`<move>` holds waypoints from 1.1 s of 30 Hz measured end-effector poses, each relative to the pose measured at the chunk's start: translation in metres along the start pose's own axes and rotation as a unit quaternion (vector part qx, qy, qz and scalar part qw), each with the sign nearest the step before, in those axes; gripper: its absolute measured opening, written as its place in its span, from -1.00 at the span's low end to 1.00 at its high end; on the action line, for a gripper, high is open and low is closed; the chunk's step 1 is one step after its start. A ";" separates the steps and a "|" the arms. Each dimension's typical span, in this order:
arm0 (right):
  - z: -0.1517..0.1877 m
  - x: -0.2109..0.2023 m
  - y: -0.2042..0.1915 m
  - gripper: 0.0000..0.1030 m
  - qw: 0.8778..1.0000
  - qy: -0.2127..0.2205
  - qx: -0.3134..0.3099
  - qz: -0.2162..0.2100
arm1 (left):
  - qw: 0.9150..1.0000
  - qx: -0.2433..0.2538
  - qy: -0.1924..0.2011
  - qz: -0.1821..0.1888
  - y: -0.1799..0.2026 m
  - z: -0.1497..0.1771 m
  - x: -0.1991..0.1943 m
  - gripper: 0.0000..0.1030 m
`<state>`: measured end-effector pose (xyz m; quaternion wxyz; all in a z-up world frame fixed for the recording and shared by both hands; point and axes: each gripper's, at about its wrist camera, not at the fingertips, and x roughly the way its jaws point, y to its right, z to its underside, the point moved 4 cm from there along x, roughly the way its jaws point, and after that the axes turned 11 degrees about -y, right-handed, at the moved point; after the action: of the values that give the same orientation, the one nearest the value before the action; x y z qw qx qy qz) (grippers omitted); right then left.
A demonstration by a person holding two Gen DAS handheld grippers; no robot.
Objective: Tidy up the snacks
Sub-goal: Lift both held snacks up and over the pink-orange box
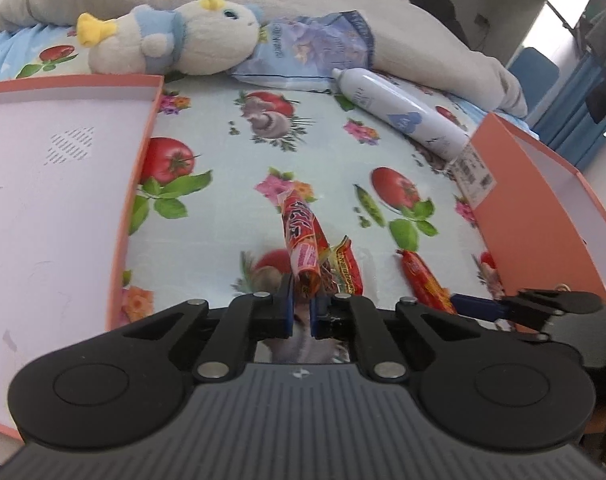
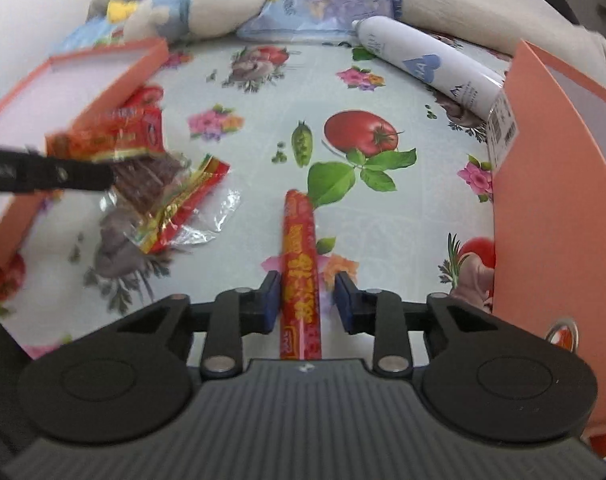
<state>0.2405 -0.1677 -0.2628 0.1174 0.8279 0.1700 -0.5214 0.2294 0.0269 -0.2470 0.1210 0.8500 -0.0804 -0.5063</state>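
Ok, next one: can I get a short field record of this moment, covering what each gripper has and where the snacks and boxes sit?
surface: flower-and-tomato printed cloth
left gripper: shut on red flat snack packet
right gripper: fingers open, astride red sausage stick lying on the cloth
loose snack: red-and-yellow packet with clear wrapper, on the cloth
boxes: left pink cardboard box; right pink cardboard box; no snack seen in either
behind: white spray can, white-and-blue plush toy
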 end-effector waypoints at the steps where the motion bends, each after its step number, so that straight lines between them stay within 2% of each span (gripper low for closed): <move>1: -0.001 -0.001 0.000 -0.54 1.000 -0.003 0.000 -0.001 | 1.000 0.002 0.001 0.001 0.003 0.001 -0.001 -0.85; 5: -0.003 -0.007 0.003 -0.55 1.000 -0.004 0.013 0.004 | 1.000 0.001 0.008 0.007 0.010 -0.001 -0.005 -0.86; 9: -0.006 -0.022 0.011 -0.55 0.999 0.011 0.031 0.002 | 1.000 -0.003 0.018 0.016 0.015 -0.008 -0.013 -0.90; 22: -0.021 -0.070 0.041 -0.55 0.993 0.065 0.100 -0.012 | 0.997 0.029 0.052 0.045 0.052 -0.034 -0.040 -0.91; 27: -0.034 -0.093 0.052 -0.55 0.990 0.082 0.115 -0.020 | 0.996 0.035 0.054 0.057 0.070 -0.051 -0.055 -0.91; 33: -0.056 -0.130 0.065 -0.55 0.985 0.121 0.121 -0.023 | 0.994 0.034 0.073 0.071 0.089 -0.080 -0.078 -0.91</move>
<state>0.2612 -0.2271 -0.1204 -0.0172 0.8888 0.1376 -0.4368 0.2619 -0.0284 -0.1191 0.1334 0.8802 -0.1487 -0.4305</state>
